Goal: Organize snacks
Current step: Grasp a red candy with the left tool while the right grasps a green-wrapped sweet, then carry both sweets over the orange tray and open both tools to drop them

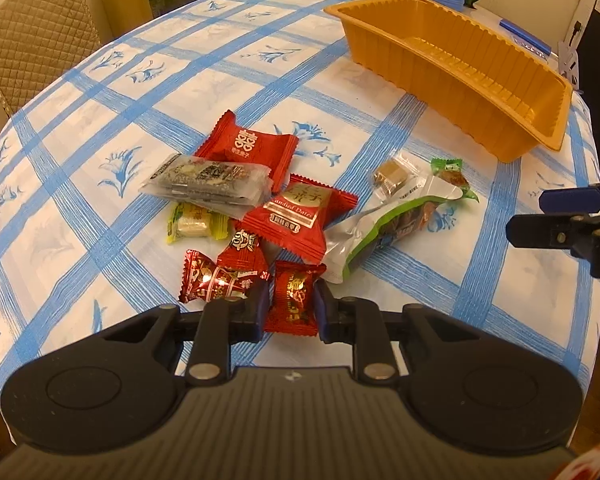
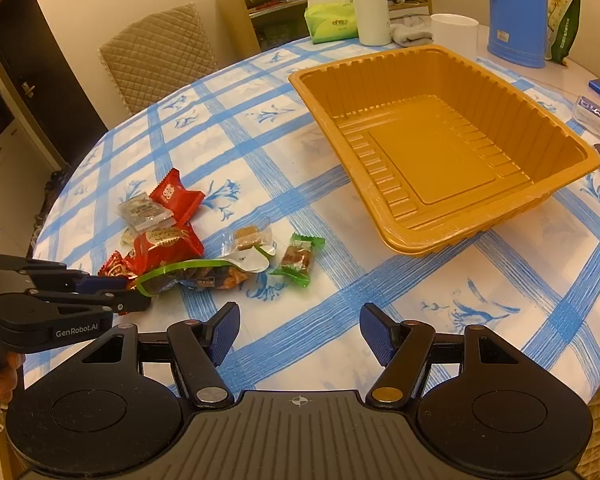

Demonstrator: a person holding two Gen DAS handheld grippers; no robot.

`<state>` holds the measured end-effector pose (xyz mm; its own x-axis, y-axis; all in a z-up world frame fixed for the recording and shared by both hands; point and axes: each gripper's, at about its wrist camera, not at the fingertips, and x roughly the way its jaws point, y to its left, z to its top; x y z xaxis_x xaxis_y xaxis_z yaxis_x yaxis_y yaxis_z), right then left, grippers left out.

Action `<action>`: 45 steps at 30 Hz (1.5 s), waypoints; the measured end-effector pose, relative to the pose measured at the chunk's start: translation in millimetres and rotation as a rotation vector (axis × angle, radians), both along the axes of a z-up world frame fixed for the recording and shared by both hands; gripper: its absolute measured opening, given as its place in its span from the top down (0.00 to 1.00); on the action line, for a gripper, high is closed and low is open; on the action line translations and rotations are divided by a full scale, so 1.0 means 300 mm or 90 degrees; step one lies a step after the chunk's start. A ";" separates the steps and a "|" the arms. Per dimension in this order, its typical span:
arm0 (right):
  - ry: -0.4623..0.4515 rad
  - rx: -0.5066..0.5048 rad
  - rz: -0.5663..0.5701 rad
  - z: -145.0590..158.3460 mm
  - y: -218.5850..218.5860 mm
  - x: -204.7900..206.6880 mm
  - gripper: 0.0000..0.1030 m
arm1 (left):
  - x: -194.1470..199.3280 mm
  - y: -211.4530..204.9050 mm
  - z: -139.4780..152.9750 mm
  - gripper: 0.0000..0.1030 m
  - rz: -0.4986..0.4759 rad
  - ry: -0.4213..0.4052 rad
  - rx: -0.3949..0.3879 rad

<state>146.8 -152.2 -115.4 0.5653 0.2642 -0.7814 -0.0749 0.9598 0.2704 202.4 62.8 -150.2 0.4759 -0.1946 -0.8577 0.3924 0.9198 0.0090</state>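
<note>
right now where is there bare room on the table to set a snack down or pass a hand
The orange tray is empty inside. Bare tablecloth lies between the tray and the snack pile, and ahead of the open right gripper. The pile is crowded, with the left gripper shut on a red candy. The far edge by the white mug is cluttered.
</note>
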 end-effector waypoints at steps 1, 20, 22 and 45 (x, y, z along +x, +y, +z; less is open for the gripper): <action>0.000 0.000 0.000 -0.001 0.002 0.004 0.35 | -0.001 0.000 -0.001 0.79 0.002 -0.001 0.000; -0.008 0.006 -0.042 -0.020 0.033 0.086 0.58 | -0.025 0.082 0.109 0.82 0.068 -0.050 -0.044; -0.009 -0.005 -0.051 -0.027 0.038 0.095 0.63 | -0.021 0.096 0.121 0.82 0.075 -0.056 -0.047; -0.012 -0.095 -0.047 -0.105 0.117 0.178 0.77 | 0.007 0.148 0.136 0.82 0.105 -0.058 -0.053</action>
